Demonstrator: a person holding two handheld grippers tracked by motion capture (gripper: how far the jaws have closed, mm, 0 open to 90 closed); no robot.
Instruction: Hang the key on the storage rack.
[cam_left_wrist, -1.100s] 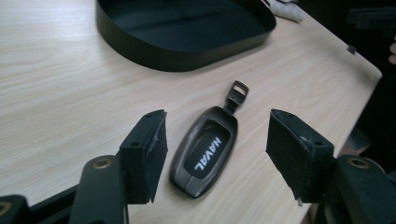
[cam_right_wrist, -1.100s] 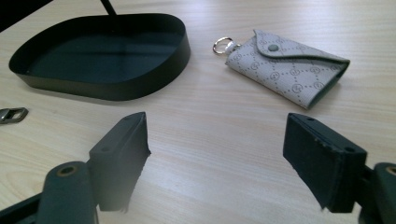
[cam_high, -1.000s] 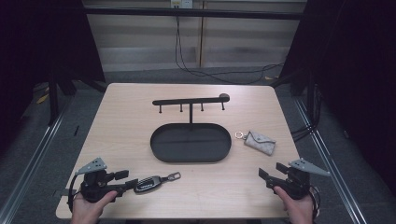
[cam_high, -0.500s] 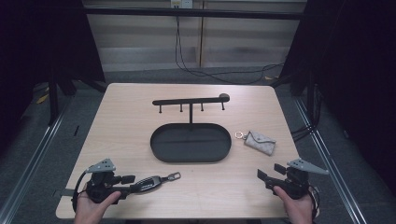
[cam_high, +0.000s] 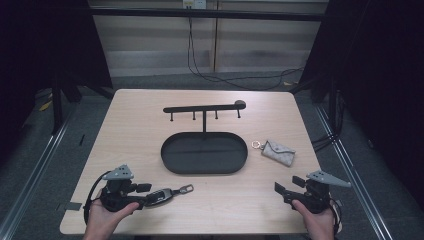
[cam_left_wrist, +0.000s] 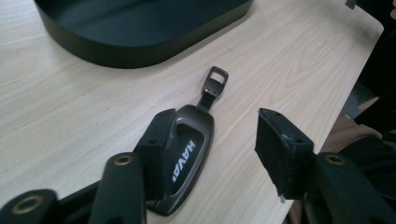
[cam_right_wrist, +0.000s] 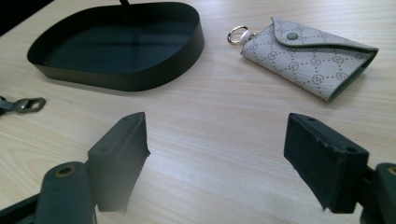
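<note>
I work at a pale wooden table (cam_high: 130, 130) standing on grey floor, with dark curtains to either side and a cable trailing down the panelled wall behind. My hands come in at the near edge, forearms low. My left gripper (cam_high: 145, 194) sits at about 7 o'clock from the table's middle, lying nearly level and pointing toward 3 o'clock; its jaws have just been opening a little, and in the left gripper view the key fob (cam_left_wrist: 184, 156) lies between them, touching the left pad while the right pad stands clear of it, so I have no pinch on it. The fob rests flat on the wood, its metal loop pointing toward the tray (cam_left_wrist: 140, 46). My right gripper (cam_high: 287, 186) waits at about 5 o'clock, pointing toward 10 o'clock, its jaws spread with bare wood between them. The black oval tray (cam_high: 172, 162) lies at the centre with nothing in it, and a black hook rack (cam_high: 204, 107) rises from its far rim at 12 o'clock. A grey patterned key pouch (cam_high: 277, 151) with a ring lies just beside the tray at 3 o'clock.
</note>
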